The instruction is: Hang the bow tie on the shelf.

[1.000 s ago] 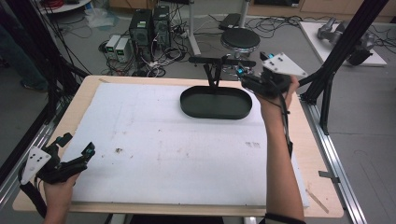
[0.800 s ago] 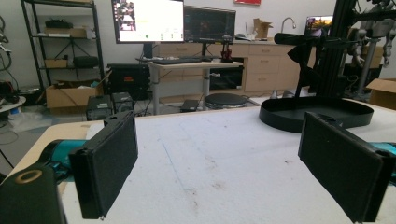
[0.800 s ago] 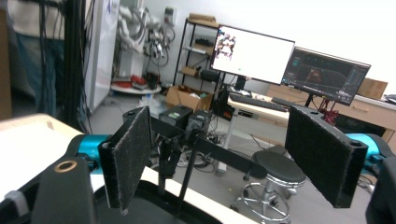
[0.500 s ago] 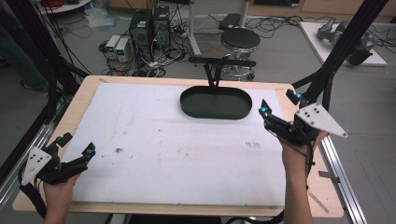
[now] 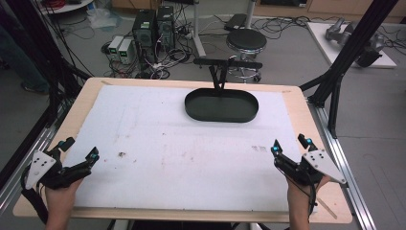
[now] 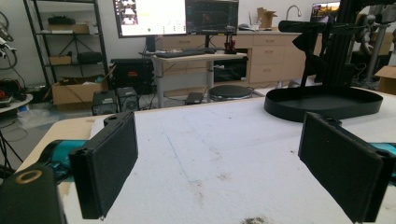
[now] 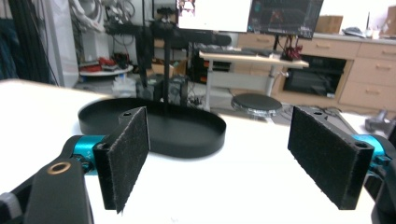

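Black felt-like pads face each other across a wide gap on my right claw [image 5: 290, 146], nothing between them, and my left claw [image 5: 80, 148] is spread just as wide and just as empty — both sit low near the front corners of the tabletop [image 5: 72, 120], well apart from each other. Ahead of them lies the white sheet [image 5: 191, 158], matte and scuffed, with brownish smudges and a few dark crumbs toward the left. At the far edge of that sheet sits the black oval tray [image 5: 221, 113], shallow, smooth-walled and apparently empty, with a thin black stand [image 5: 222, 72] rising behind it. I judge this a resting pose with no grasp begun; the next move calls for a long forward reach from the right claw, lined up with the tray's thin rim.
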Demonstrator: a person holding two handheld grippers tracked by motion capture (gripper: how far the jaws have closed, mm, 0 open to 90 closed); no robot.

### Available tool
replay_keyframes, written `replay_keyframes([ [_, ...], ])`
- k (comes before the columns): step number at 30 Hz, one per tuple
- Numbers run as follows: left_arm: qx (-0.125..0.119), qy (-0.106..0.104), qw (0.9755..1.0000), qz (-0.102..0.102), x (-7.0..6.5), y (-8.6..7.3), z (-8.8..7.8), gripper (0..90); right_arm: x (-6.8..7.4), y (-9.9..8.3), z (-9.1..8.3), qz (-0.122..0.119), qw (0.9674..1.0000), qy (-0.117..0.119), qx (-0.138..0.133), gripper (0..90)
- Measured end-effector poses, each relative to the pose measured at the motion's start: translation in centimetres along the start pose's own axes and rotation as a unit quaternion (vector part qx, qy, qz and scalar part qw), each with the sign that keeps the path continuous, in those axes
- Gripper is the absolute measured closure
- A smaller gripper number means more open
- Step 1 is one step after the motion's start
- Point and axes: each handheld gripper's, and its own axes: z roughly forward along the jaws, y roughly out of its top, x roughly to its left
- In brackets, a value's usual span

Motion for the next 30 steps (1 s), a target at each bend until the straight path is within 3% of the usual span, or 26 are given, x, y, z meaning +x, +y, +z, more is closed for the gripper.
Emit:
replay_keyframes([
  [3,0.001,-0.002,1.0000,0.004,-0.2,0.1,0.2,12.4,-0.1,-0.9,-0.4,0.009,0.9999,-0.001,0.009,20.2],
  [6,0.000,-0.002,1.0000,0.005,-0.4,0.2,0.2,12.4,0.1,-1.4,-0.5,0.002,0.9998,0.000,0.018,20.0],
  [10,0.002,-0.002,1.0000,-0.002,-0.3,0.2,0.1,12.4,0.7,-1.7,-0.5,0.010,0.9997,0.009,0.018,18.9],
  [14,0.007,0.000,0.9999,-0.009,-0.1,0.1,0.1,12.4,1.2,-2.3,-0.2,0.003,0.9995,0.024,0.022,18.6],
  [30,0.003,0.001,0.9999,-0.012,0.0,0.2,0.0,12.4,1.5,-2.6,-0.1,0.008,0.9994,0.023,0.025,15.9],
])
